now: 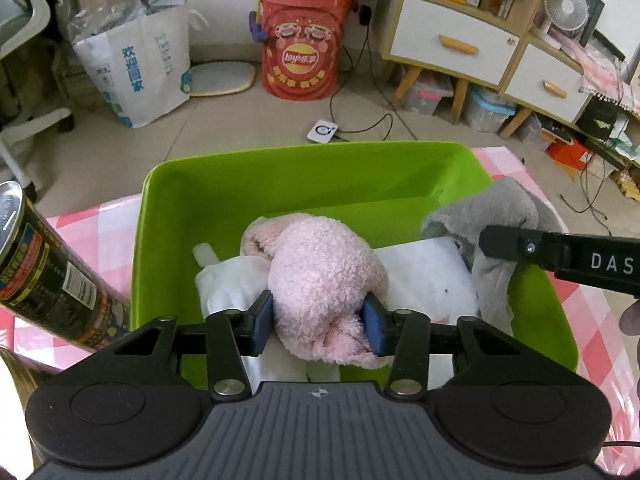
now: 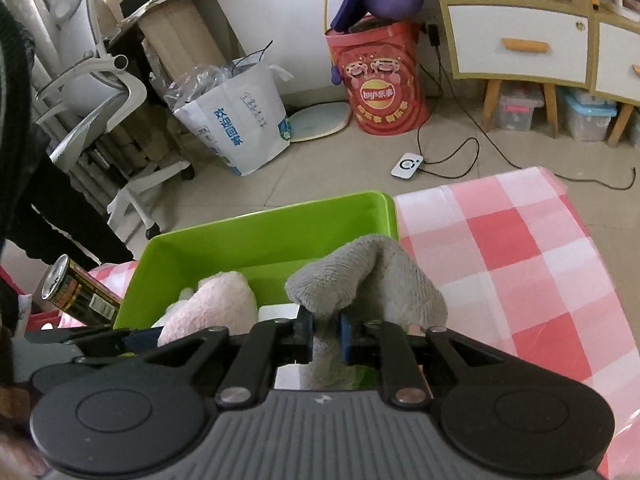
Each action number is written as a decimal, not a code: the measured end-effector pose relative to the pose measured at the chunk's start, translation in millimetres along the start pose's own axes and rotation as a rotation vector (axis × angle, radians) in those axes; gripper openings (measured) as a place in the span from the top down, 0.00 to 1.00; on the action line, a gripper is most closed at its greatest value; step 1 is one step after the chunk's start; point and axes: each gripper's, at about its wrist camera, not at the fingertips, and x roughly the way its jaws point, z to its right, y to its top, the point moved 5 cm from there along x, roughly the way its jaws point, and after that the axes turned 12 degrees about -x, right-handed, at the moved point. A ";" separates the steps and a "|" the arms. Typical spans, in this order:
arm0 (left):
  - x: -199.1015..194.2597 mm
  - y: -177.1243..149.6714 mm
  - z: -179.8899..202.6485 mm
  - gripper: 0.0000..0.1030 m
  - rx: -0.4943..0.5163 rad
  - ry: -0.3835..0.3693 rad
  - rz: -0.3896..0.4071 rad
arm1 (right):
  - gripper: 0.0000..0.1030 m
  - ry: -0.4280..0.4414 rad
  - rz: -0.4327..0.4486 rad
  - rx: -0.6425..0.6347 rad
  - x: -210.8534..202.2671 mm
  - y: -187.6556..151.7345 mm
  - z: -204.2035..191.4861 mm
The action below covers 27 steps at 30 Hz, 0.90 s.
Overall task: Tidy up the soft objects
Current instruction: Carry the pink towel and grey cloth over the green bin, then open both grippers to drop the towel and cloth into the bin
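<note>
A green plastic bin [image 1: 224, 184] stands on a pink checked tablecloth [image 1: 88, 224]. My left gripper [image 1: 318, 326] is shut on a pink fluffy soft item [image 1: 324, 268] and holds it inside the bin, over white soft items [image 1: 424, 276]. My right gripper [image 2: 326, 336] is shut on a grey fluffy soft item [image 2: 372, 276] at the bin's [image 2: 256, 236] right rim. The grey item [image 1: 500, 208] hangs over that rim in the left wrist view, with the right gripper's arm [image 1: 560, 254] across it. The pink item [image 2: 216, 304] also shows in the right wrist view.
A dark drink can [image 1: 48, 276] stands left of the bin, also in the right wrist view [image 2: 80, 292]. Beyond the table, on the floor, are a red Lay's bucket [image 1: 300, 44], a white bag [image 1: 136, 68], an office chair [image 2: 100, 92] and a drawer cabinet [image 1: 480, 44].
</note>
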 end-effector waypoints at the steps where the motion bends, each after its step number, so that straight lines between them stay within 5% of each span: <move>1: -1.9 -0.1 0.9 0.50 0.003 -0.002 0.005 | 1.00 0.003 -0.003 0.011 -1.5 0.1 0.7; 3: -6.5 0.5 2.1 0.41 0.001 -0.014 0.011 | 1.00 0.025 -0.011 0.025 -5.4 0.3 1.6; 9: -38.9 -2.5 11.7 0.24 0.001 -0.055 0.042 | 0.75 0.027 0.006 0.038 -36.4 3.0 1.0; 19: -112.7 -26.9 12.7 0.17 -0.011 -0.063 0.076 | 0.51 0.020 0.023 0.028 -113.5 -10.0 -9.6; 27: -159.1 -62.3 -10.8 0.11 -0.054 -0.023 0.080 | 0.44 0.024 -0.008 -0.005 -159.7 -38.0 -31.6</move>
